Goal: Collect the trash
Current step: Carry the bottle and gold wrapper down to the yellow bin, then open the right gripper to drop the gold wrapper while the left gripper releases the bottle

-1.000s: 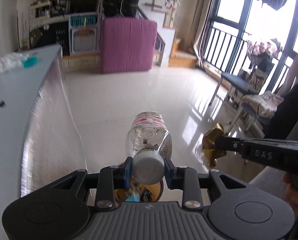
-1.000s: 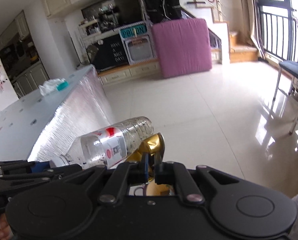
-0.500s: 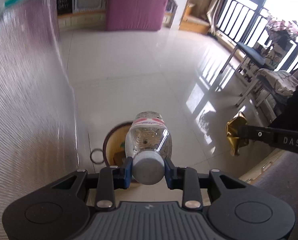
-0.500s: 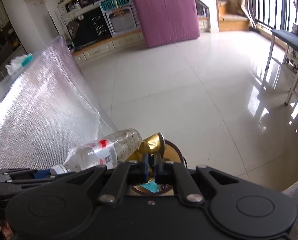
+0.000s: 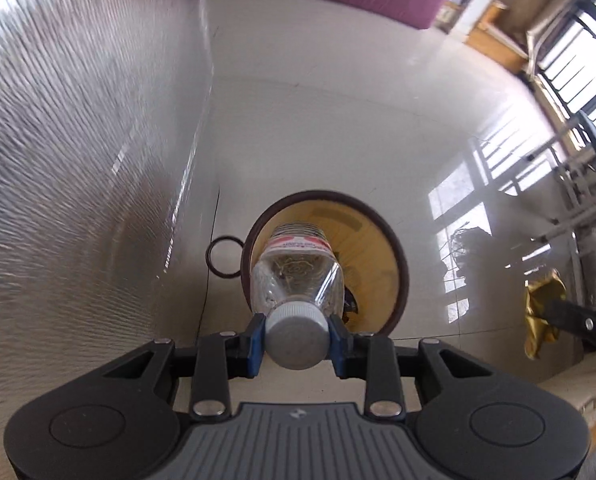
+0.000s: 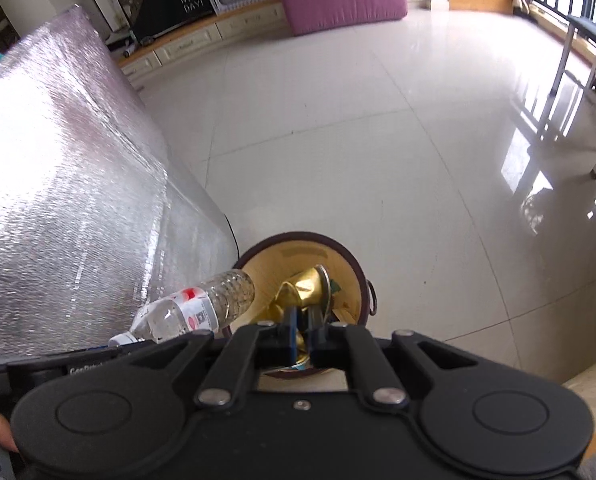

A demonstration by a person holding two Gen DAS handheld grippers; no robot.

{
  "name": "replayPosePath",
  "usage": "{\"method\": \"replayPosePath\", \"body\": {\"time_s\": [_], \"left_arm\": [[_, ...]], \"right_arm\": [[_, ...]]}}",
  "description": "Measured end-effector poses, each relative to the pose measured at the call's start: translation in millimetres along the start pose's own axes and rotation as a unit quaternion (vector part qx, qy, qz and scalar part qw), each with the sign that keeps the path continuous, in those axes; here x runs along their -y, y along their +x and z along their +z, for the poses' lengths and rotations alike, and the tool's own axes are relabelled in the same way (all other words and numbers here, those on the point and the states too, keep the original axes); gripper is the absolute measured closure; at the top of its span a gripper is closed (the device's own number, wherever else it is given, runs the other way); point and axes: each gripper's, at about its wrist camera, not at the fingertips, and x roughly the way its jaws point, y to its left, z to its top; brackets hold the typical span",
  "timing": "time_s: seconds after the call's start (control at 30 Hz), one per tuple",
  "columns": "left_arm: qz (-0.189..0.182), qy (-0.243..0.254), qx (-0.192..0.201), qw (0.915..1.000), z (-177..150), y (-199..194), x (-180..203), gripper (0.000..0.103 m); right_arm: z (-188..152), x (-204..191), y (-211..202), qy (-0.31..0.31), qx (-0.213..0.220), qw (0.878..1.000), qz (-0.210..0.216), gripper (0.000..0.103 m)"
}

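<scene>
From the left wrist view I look straight down the axis of a clear plastic bottle [image 5: 298, 276]: my left gripper [image 5: 296, 335] is clamped on its grey ribbed cap [image 5: 296, 336], blue pads pressing either side, and the bottle's far end sits over the mouth of a round bin [image 5: 394, 256] with a dark brown rim and a yellow lining. This view alone shows a thin dark ring [image 5: 222, 257] just beside the bin's rim. The right wrist view gives the bottle side-on, showing what the other cannot: a ribbed body and a white label with red marks and a code. There, my right gripper [image 6: 304, 330] is pinched together on a crumpled gold foil wrapper [image 6: 302, 288], shiny and creased, held above the bin opening; in the left view, the same wrapper hangs at the far right edge. Something small and dark lies inside the bin, but I cannot make it out. A silvery, quilted foil covering [image 6: 65, 184] drapes beside the bin, on glossy pale floor tiles [image 6: 358, 152].
</scene>
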Motion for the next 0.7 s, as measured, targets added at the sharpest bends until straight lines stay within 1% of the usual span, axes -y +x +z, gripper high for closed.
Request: {"method": "replayPosePath", "body": {"time_s": [0.13,0.23,0.37,0.47,0.57,0.7], "left_arm": [[0.005,-0.048,-0.018,0.9987,7.6,33.3,3.3,0.070],[0.011,-0.091,-0.030,0.9954,12.2,58.8,10.1,0.069],[0.035,-0.152,-0.040,0.9870,14.1,95.7,12.6,0.070],[0.052,-0.190,-0.037,0.9798,13.9,117.9,7.7,0.069],[0.055,-0.208,-0.042,0.9757,17.0,141.2,3.0,0.069],[0.054,-0.230,-0.065,0.9695,22.1,172.8,-8.2,0.069]], "right_arm": [[2.9,1.8,25.4,0.006,-0.018,1.000,-0.001,0.098],[4.5,7.0,42.2,0.008,-0.033,0.999,-0.001,0.098],[9.0,10.3,66.2,0.006,-0.051,0.999,-0.001,0.098],[15.2,11.2,79.7,0.004,-0.059,0.998,0.000,0.098],[21.2,11.3,96.2,0.002,-0.066,0.998,0.003,0.098],[25.3,11.3,121.6,-0.010,-0.080,0.997,0.001,0.098]]}}
